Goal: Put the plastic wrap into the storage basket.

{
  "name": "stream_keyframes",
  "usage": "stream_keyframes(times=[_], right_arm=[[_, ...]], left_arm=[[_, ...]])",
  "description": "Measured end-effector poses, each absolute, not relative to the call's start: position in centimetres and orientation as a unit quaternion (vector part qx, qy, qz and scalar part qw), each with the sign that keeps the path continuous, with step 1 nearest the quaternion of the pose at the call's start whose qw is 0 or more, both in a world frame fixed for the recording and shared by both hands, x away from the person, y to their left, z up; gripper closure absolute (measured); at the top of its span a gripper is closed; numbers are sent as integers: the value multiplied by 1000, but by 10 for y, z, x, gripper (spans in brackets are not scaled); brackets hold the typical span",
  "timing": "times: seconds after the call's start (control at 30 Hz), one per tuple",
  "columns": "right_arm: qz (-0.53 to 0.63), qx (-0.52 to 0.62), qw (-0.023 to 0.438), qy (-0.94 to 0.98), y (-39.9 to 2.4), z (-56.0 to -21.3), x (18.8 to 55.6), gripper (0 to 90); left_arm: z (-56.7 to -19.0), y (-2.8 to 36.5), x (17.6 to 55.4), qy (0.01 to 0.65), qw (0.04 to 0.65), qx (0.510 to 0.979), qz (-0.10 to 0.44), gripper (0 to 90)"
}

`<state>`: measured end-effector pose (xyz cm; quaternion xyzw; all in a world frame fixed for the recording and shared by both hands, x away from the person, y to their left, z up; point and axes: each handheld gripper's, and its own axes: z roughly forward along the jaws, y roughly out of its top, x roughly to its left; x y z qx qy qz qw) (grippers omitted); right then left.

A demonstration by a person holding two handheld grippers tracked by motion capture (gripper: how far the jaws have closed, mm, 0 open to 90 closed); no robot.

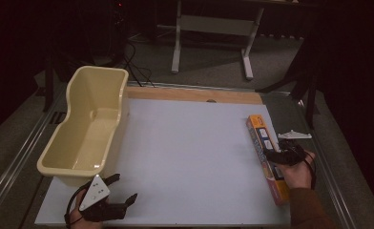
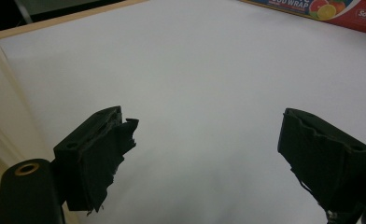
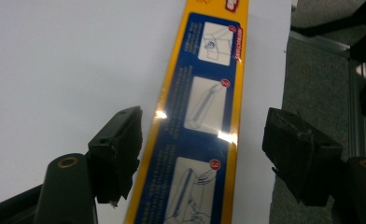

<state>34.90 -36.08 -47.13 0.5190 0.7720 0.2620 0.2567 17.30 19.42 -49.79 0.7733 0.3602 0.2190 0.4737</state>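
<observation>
Setting: a white, matte surface (image 1: 185,157) is seen from above, with a bare wooden strip along its far edge.
Wrap box: a long, narrow cardboard box of food wrap (image 1: 267,157), glossy, yellow-edged with blue instruction panels, is laid flat along the right edge of the surface, one end near the front right corner.
Right claw: the right claw (image 1: 276,156) is held over the middle of the box. In the right gripper view its jaws are spread wide, one on each side of the box (image 3: 204,126), and nothing is gripped yet.
Left claw: the left claw (image 1: 124,191) is held low near the front left corner, jaws wide apart and empty above bare surface.
Tub: a deep, smooth cream plastic tub (image 1: 87,126) with rounded corners and a rolled rim is set at the left edge, empty inside.
Step in hand: the box appears to be lined up for a grasp across its narrow width.
Next move: the right claw would need to be lowered and closed squarely on the long sides; the slick cardboard could slip or pivot if pinched off-centre.
</observation>
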Motion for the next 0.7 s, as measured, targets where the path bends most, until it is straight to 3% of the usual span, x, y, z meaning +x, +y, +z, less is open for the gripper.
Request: stream_keyframes(times=[0.7], right_arm=[[195, 548, 155, 798, -358, -487, 382, 303]], left_arm=[[-498, 193, 173, 359, 472, 775, 218, 152]])
